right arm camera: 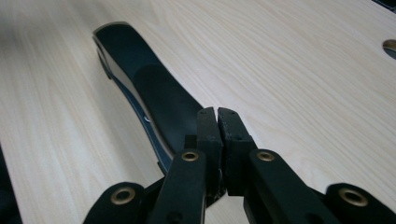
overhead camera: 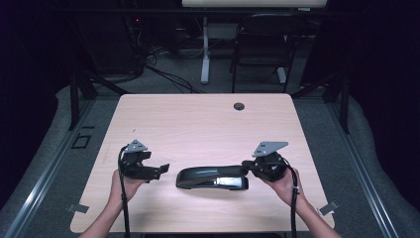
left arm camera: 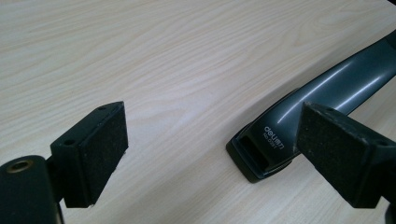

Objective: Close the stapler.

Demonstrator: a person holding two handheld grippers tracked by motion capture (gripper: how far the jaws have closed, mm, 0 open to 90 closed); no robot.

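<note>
A dark grey stapler [overhead camera: 213, 177] lies lengthwise near the front of the light wood table [overhead camera: 198, 124]. My left gripper [overhead camera: 163, 170] hovers just off its left end, open, with nothing between the pads. In the left gripper view the stapler's [left arm camera: 327, 88] labelled end lies ahead, close to the right pad [left arm camera: 341, 154], while the left pad [left arm camera: 100, 149] stands over bare wood. My right gripper [overhead camera: 246, 166] sits at the stapler's right end. In the right gripper view the gripper [right arm camera: 218, 119] has its pads pressed together, holding nothing, just above the stapler's [right arm camera: 154, 93] top arm.
A round cable hole [overhead camera: 239, 106] sits near the table's far edge, also seen as the hole [right arm camera: 390, 46] in the right gripper view. Beyond the table stand a black chair [overhead camera: 262, 44] and a white desk leg [overhead camera: 205, 49]. Bare wood stretches behind the stapler.
</note>
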